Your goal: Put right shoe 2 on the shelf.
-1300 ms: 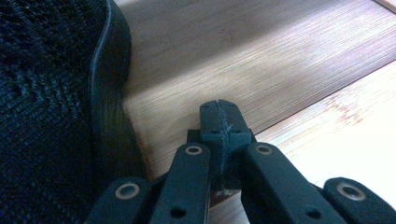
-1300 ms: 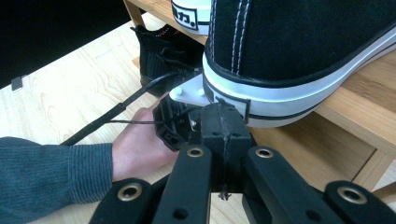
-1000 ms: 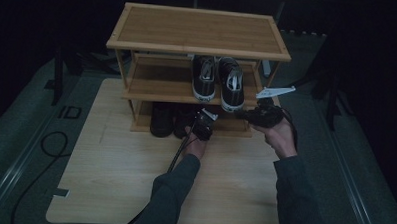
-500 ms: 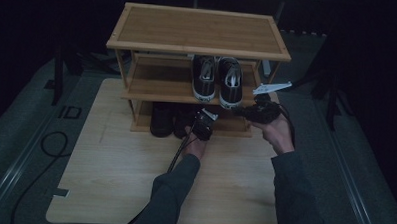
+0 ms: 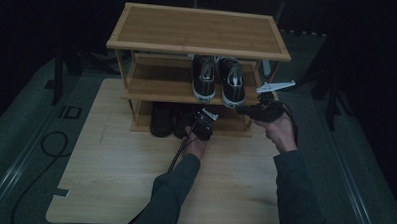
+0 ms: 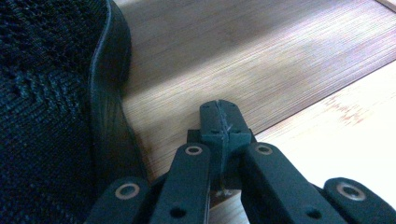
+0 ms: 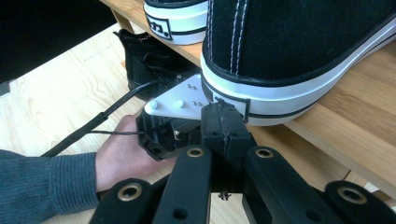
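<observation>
L gripper (image 5: 204, 123) clenched, empty, low at bottom shelf (image 6: 243, 56) just beside black knit shoe (image 6: 51, 116) | R gripper (image 5: 246, 110) clenched, empty, at heel of sneaker (image 7: 299, 51) on mid shelf | vs 1 s ago: barely any shift, R a touch closer | judge: no grasp yet.

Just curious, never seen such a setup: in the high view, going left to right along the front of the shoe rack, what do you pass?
Black shoes on the bottom shelf → left gripper → right gripper, by the heel of the right-hand black-and-white sneaker.
</observation>
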